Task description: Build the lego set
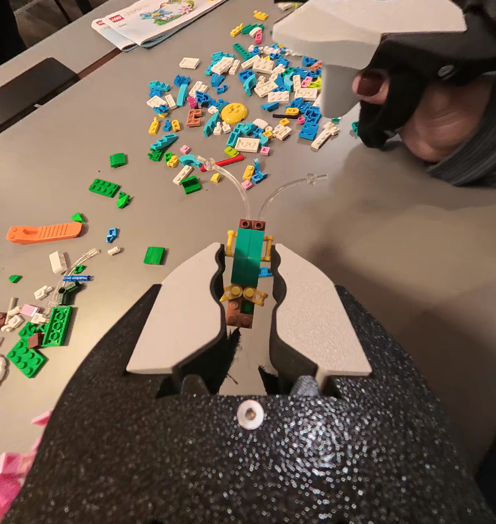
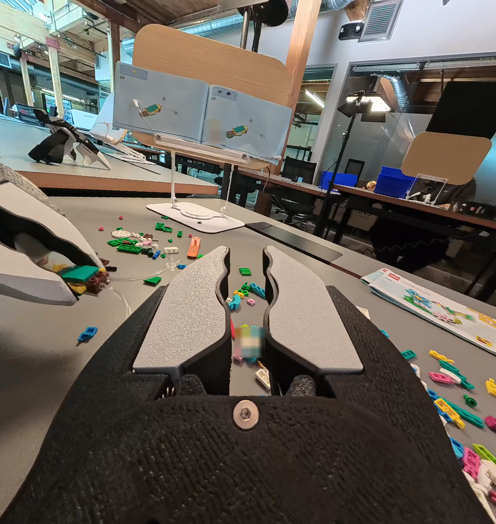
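Note:
My left gripper (image 1: 248,251) is shut on a small lego insect body (image 1: 245,265): teal top, brown base, yellow clips, two clear curved antennae (image 1: 281,191). It holds it just above the grey table. In the right wrist view the same model (image 2: 83,276) shows at the left, pinched between the left gripper's fingers (image 2: 31,279). My right gripper (image 2: 246,251) is open and empty, above loose bricks. It also shows at the top right of the left wrist view (image 1: 334,85), held by a gloved hand.
A large pile of blue, white and yellow bricks (image 1: 269,93) lies ahead. Green plates (image 1: 54,326) and an orange brick separator (image 1: 44,233) lie at the left. An open instruction booklet on a stand (image 2: 201,113) rises at the table's far side. Closed booklets (image 2: 439,309) lie at the right. My right fingertips sit around 15 centimeters from my left ones.

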Available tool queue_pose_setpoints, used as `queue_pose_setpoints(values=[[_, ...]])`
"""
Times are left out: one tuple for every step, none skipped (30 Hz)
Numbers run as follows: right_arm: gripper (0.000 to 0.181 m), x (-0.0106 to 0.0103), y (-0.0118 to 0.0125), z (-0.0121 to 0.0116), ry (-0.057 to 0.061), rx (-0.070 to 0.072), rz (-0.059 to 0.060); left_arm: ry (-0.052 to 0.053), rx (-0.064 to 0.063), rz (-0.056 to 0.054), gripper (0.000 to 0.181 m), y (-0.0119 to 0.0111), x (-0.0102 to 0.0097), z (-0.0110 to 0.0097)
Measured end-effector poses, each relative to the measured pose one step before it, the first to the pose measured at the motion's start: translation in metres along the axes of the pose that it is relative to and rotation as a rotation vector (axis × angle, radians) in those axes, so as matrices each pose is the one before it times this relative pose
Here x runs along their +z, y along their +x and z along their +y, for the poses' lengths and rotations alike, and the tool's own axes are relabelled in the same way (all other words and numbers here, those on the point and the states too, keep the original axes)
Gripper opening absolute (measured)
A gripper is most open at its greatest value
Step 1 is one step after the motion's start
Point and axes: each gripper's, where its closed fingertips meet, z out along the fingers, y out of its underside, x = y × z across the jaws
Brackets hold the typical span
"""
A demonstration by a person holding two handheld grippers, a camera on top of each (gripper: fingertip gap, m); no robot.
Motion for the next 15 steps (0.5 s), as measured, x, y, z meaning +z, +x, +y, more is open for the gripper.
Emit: queue_pose_setpoints(values=[[0.020,0.00003,-0.00007,0.00012,-0.0009,-0.0004,-0.0004,-0.0039,-0.0084,-0.0101,0.030,-0.00166,0.00322,0.00114],[0.020,0.00009,-0.00022,0.00006,-0.0006,-0.0003,-0.0005,-0.0047,-0.0079,-0.0138,0.030,-0.00244,0.00322,0.00135],[0.020,0.00000,-0.00047,-0.00005,0.0000,0.0003,-0.0018,-0.0074,-0.0117,-0.0085,0.030,-0.00203,0.00309,0.00162],[0.020,0.00004,-0.00049,-0.00012,0.0005,0.0001,-0.0020,-0.0045,-0.0097,-0.0055,0.030,-0.00158,0.00239,0.00122],[0.020,0.00006,-0.00019,-0.00015,0.0008,-0.0015,-0.0006,-0.0055,-0.0025,-0.0019,0.030,-0.00068,0.00172,0.00163],[0.020,-0.00003,-0.00010,-0.00009,0.0002,-0.0023,0.0003,-0.0057,-0.0022,0.0003,0.030,-0.00036,0.00094,0.00183],[0.020,-0.00001,-0.00008,-0.00002,-0.0002,-0.0021,-0.0001,-0.0035,-0.0044,-0.0019,0.030,-0.00078,0.00042,0.00171],[0.020,-0.00005,0.00022,-0.00002,0.0000,-0.0017,0.0014,-0.0032,-0.0057,-0.0025,0.031,-0.00098,0.00010,0.00170],[0.020,-0.00018,0.00055,-0.00011,0.0006,-0.0017,0.0032,-0.0039,-0.0094,0.0024,0.031,-0.00042,0.00005,0.00145],[0.020,-0.00030,0.00063,-0.00062,0.0028,-0.0012,0.0034,-0.0004,-0.0112,0.0062,0.031,0.00009,0.00021,0.00093],[0.020,-0.00046,0.00057,-0.00078,0.0037,-0.0007,0.0031,-0.0039,-0.0063,0.0047,0.031,-0.00025,0.00031,0.00133],[0.020,-0.00064,0.00065,-0.00114,0.0036,-0.0027,0.0037,-0.0098,-0.0021,-0.0008,0.031,-0.00124,0.00055,0.00208],[0.020,-0.00116,0.00091,-0.00159,0.0041,-0.0090,0.0055,-0.0071,-0.0049,-0.0008,0.031,-0.00179,0.00054,0.00157],[0.020,-0.00151,0.00175,-0.00236,0.0053,-0.0173,0.0104,-0.0028,-0.0108,0.0078,0.031,-0.00076,0.00035,0.00066],[0.020,-0.00199,0.00322,-0.00307,0.0087,-0.0236,0.0181,0.0011,-0.0143,0.0117,0.031,-0.00013,0.00026,-0.00025]])
